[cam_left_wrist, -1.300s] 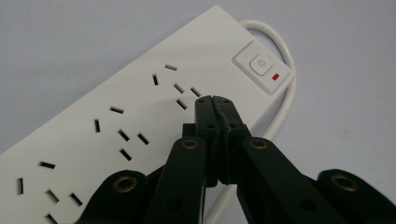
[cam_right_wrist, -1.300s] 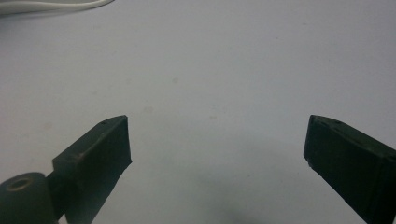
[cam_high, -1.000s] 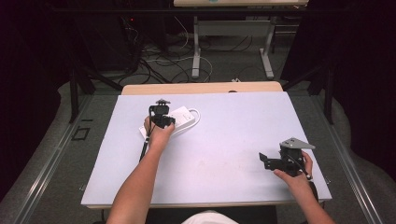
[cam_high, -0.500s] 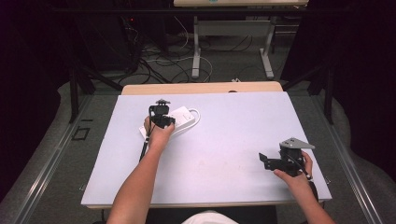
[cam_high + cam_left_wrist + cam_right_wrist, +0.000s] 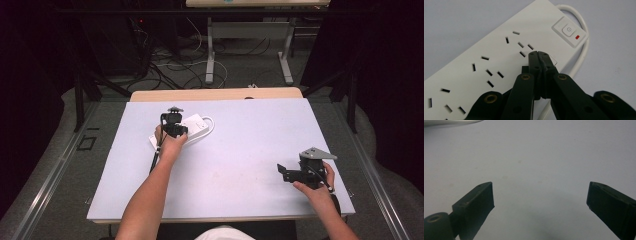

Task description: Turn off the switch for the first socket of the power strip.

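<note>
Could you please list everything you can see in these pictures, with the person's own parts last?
power strip: one, white, on the far left part of the table, lying flat under the left gripper
power button: one, white, at the strip's cord end, beside a small red light
cord: one, white, looping from that end
table: one, pale grey-white top
cables: several, on the floor beyond the table
left gripper: one, black, jaws shut, tips over the strip
right gripper: one, black, jaws open, near the table's right edge
forearms: two, bare
</note>
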Motion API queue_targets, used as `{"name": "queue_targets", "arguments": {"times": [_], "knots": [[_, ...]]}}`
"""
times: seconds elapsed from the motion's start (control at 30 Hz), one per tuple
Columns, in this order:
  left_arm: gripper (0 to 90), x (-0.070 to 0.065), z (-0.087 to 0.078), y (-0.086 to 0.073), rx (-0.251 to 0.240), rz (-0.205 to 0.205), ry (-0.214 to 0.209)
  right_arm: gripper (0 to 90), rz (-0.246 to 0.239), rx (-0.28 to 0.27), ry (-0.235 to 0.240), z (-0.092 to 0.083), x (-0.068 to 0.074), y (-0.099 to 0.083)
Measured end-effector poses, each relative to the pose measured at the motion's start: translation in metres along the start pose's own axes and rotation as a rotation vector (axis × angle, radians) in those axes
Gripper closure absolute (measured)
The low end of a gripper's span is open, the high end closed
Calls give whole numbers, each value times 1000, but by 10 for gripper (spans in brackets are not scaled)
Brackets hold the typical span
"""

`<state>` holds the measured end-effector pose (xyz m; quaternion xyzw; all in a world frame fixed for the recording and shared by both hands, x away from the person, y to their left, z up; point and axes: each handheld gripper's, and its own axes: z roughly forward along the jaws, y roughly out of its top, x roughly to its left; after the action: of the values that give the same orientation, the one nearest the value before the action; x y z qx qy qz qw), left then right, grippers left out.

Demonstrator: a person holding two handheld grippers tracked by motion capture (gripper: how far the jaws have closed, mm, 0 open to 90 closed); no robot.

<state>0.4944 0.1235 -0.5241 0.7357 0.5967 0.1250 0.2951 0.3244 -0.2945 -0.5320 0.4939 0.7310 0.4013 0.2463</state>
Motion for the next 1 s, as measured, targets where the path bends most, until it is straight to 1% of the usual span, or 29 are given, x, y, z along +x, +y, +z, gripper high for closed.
{"name": "queue_targets", "arguments": {"times": [0.03,0.13,0.23,0.3,0.4,0.43,0.47,0.7,0.8,0.87,0.93,1.0], "knots": [[900,0,-1,0,6,-1,-3,69,-8,-2,-1,0,-1,0],[900,1,0,0,-1,-12,-2,69,-7,-2,-4,0,0,0],[900,0,-1,0,7,-3,1,69,-7,-1,-5,0,0,0],[900,0,0,0,0,-4,2,69,-4,-3,0,0,0,0],[900,0,0,0,-3,-6,2,69,-7,-1,-5,0,0,0],[900,0,-1,0,4,-4,2,68,-6,-1,-6,0,0,0],[900,0,0,-1,-4,-5,3,69,-6,-4,-3,0,0,0],[900,0,0,0,-1,-3,2,69,-2,-1,1,0,0,0],[900,0,-1,0,7,-2,2,69,-8,-3,-1,0,-1,0],[900,0,-1,0,8,-3,5,69,0,-2,-1,0,0,0],[900,1,-1,0,1,-10,8,69,-4,-1,-1,0,-1,0],[900,2,-1,0,7,-5,9,69,-2,1,-1,0,-1,0]]}}
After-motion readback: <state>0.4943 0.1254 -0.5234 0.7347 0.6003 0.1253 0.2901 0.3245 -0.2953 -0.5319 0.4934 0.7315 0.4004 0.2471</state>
